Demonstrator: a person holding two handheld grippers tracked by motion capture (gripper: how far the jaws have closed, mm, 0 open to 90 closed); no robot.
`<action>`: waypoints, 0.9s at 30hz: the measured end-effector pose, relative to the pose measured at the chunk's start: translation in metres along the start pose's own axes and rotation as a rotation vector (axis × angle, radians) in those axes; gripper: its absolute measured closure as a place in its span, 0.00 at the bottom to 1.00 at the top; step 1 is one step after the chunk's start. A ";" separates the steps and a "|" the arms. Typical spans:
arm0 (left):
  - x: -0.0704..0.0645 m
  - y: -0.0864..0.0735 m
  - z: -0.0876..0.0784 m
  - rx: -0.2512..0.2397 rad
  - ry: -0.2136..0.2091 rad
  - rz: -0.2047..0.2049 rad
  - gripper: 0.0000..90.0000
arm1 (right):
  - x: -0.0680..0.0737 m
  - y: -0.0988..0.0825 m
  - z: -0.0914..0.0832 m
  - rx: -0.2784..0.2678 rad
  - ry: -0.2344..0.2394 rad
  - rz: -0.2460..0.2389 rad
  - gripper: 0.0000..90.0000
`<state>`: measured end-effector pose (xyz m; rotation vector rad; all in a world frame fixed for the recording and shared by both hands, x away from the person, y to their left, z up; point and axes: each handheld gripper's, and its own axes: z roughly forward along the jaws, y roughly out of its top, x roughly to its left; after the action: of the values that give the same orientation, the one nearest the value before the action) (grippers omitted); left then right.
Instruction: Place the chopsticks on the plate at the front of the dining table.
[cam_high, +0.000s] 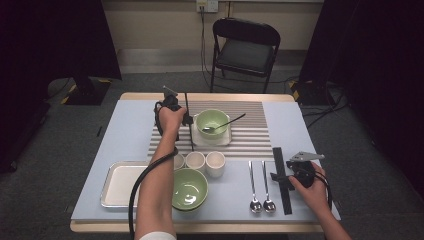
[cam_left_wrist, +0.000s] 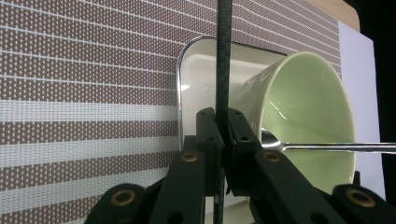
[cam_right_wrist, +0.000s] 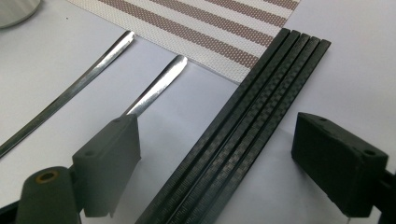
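Clamping one black chopstick (cam_left_wrist: 223, 70) in left gripper (cam_left_wrist: 223, 135), forearm extended beside green bowl (cam_high: 211, 121); right gripper (cam_right_wrist: 219, 154) open astride remaining chopsticks (cam_right_wrist: 243, 130).

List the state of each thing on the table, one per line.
Left gripper: shut on one chopstick.
Right gripper: open, astride chopstick bundle lying flat.
Far bowl: upright on a dish, spoon inside.
Near bowl: upright, empty.
Cups: upright.
Tray: empty.
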<state>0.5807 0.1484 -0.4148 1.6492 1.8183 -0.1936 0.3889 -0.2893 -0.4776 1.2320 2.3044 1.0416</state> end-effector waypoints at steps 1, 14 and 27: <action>0.000 0.000 0.001 -0.001 -0.003 -0.004 0.96 | 0.000 0.000 0.000 0.000 -0.002 0.000 0.16; -0.001 -0.001 0.007 -0.026 0.000 -0.010 0.96 | 0.000 0.000 0.000 0.000 -0.002 0.001 0.16; -0.001 -0.004 0.012 -0.054 0.006 -0.003 0.96 | 0.001 0.000 0.000 0.001 -0.004 -0.001 0.16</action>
<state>0.5816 0.1408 -0.4247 1.6117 1.8148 -0.1404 0.3887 -0.2888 -0.4776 1.2322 2.3026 1.0377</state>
